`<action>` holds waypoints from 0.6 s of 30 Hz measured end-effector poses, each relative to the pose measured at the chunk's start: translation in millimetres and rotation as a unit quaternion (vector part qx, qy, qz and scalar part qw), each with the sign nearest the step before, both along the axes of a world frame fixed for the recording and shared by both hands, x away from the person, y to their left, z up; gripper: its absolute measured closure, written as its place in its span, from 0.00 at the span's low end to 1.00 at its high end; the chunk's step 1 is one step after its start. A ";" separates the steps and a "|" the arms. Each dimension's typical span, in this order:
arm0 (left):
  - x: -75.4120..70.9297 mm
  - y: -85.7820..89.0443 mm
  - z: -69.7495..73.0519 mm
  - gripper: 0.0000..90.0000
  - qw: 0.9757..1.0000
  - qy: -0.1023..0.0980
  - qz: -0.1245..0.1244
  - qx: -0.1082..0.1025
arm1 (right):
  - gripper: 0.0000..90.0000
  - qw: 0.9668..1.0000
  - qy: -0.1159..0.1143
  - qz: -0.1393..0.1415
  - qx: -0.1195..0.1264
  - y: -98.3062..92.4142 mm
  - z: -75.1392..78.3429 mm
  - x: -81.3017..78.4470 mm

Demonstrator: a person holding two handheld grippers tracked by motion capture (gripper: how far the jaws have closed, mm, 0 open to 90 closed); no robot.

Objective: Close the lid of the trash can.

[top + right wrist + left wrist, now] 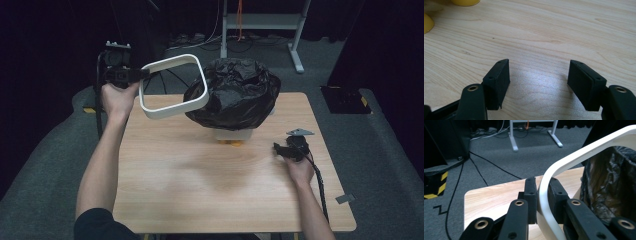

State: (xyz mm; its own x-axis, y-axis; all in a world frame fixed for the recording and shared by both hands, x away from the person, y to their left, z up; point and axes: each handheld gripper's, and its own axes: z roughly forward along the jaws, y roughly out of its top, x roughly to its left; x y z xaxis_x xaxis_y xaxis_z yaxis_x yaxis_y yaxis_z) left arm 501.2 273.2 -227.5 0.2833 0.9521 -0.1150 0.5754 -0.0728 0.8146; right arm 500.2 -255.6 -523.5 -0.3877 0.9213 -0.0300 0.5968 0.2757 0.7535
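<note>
Mostly hidden under the black bin bag (235,92) is a pale bin (234,134) near the table's (200,170) far edge; only its base is seen, with yellow pieces (233,143) beside it that cannot be identified. The white rectangular ring (172,85) is held off the table, above its far left corner, just beside the bag, and is clamped between the left gripper's (542,195) jaws. The right gripper (539,80) is rested near the right edge, with its 2 jaws set apart on nothing.
</note>
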 end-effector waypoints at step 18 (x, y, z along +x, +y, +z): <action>13.4 -29.3 11.2 0.87 0.999 -0.009 -0.031 0.011 | 0.38 1.000 0.000 -0.001 0.000 0.4 0.2 -0.2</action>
